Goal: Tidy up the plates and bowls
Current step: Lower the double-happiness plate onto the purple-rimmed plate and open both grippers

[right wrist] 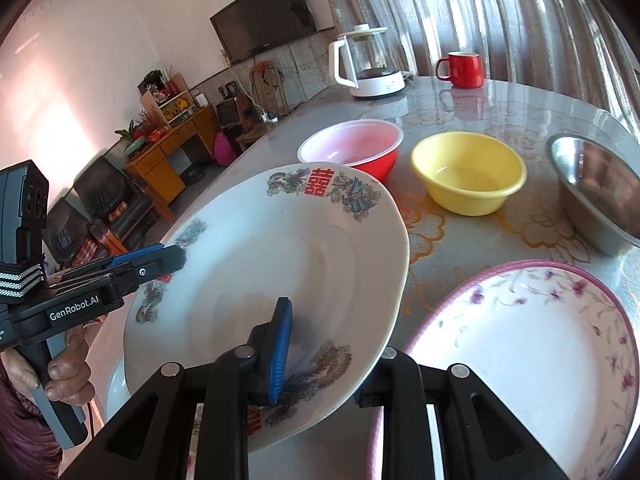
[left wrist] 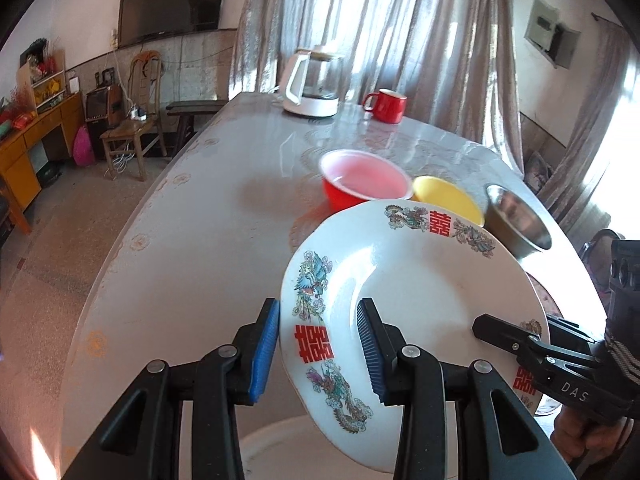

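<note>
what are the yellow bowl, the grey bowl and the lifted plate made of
Yellow bowl: probably plastic, with an even, soft sheen. Grey bowl: metal, likely stainless steel, mirror-like inside. Plate: apparently glazed ceramic or melamine, glossy white with printed dragons.

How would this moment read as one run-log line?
left gripper: shut on dragon plate rim | right gripper: shut on opposite rim | plate: tilted above table
</note>
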{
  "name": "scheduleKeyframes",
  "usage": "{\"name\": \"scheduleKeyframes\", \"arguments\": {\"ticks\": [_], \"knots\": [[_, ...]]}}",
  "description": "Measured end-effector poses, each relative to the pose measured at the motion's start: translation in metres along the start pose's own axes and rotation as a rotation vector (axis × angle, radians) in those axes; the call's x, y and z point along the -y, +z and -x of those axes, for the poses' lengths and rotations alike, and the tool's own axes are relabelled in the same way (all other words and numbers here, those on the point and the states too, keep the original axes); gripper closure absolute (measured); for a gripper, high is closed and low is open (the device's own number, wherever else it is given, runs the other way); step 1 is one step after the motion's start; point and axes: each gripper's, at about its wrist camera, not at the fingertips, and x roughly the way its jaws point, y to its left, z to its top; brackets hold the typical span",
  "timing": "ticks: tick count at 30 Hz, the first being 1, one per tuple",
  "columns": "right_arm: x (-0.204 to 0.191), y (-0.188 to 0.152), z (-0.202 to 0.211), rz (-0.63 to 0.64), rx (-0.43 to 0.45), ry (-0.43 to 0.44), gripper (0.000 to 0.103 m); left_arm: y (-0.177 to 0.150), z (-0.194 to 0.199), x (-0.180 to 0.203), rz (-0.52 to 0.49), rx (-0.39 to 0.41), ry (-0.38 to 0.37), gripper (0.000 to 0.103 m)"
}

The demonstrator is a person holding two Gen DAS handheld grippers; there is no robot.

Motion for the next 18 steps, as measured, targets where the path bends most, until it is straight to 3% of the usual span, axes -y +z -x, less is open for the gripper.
{"name": "scheduleKeyframes", "arguments": {"ticks": [10,18], "knots": [[0.048,-0.029,0.072,-0.065,0.056,-0.098,0.080,-0.012,0.003,0.084,-0.098,-0.007,-0.087,0.063],[0.089,-0.048,0.090,-0.149,0.025,-0.181,0.078,-0.022,-0.022,0.131,-0.114,-0.085,-0.133,0.063]]}}
